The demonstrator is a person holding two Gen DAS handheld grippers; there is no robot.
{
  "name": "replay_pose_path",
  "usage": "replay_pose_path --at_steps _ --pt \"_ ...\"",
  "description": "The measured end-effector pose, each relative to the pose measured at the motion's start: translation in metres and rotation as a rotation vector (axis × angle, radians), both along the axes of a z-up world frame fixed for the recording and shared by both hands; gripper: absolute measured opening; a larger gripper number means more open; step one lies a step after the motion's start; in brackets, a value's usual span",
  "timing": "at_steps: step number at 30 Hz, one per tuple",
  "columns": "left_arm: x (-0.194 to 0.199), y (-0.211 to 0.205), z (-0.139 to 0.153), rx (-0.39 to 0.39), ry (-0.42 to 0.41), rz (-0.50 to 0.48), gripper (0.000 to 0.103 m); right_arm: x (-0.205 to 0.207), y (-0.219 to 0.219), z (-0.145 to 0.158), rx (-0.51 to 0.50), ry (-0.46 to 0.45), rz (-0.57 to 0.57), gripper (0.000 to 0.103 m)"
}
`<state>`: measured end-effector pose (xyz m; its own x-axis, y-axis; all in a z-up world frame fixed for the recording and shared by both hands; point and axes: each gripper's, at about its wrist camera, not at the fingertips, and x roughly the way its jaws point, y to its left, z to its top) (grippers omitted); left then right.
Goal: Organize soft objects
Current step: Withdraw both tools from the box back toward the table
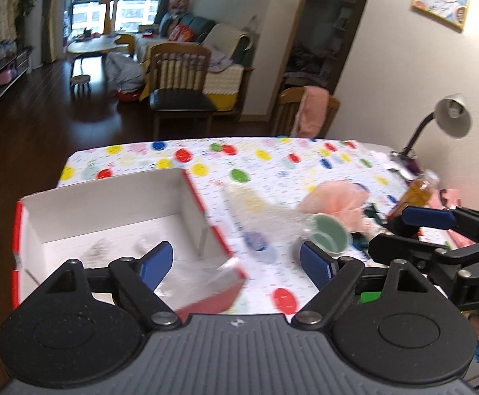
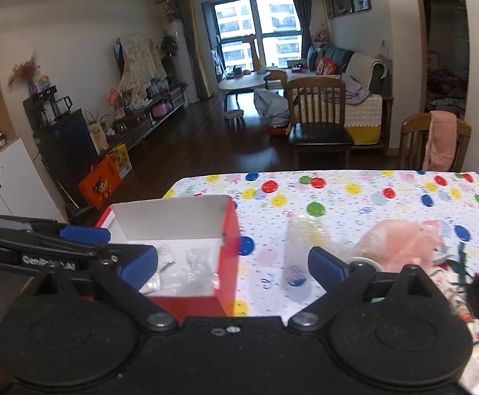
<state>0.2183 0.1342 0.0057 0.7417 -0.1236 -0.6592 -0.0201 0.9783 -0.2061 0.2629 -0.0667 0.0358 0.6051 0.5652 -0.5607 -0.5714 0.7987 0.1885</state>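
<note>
We are holding the left tongs (image 1: 236,265) wide and empty over the red-sided box (image 1: 107,210), where clear plastic wrapping (image 2: 190,266) is collecting. The right tongs (image 2: 232,266) are gaping empty too; ahead to their right the pink cloth (image 2: 400,243) is waiting.

Both hand-held grippers (image 1: 236,263) (image 2: 232,268) gape wide, holding nothing.
</note>
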Motion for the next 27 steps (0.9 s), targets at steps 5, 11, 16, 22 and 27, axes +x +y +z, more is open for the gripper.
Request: replay_pose_path --at_steps 5,11,16,22,27 --pt "-0.006 -0.032 0.002 -0.011 -0.040 -0.037 0.088 -0.006 -0.039 -0.004 0.030 -0.010 -0.029 0.102" --pt "-0.010 -0.063 0.002 -0.046 -0.085 -0.066 0.100 -0.012 -0.089 -0.011 0.052 -0.037 -0.075 0.103" --pt "-0.007 -0.091 -0.004 -0.044 -0.108 -0.082 0.103 -0.016 -0.129 -0.022 0.040 -0.060 -0.113 0.103" --pt "-0.001 -0.126 -0.023 -0.014 -0.085 -0.127 0.103 -0.015 -0.169 -0.043 0.002 -0.067 -0.167 0.103" --pt "0.000 -0.147 -0.043 0.016 -0.070 -0.177 0.103 -0.013 -0.192 -0.065 -0.062 -0.050 -0.180 0.103"
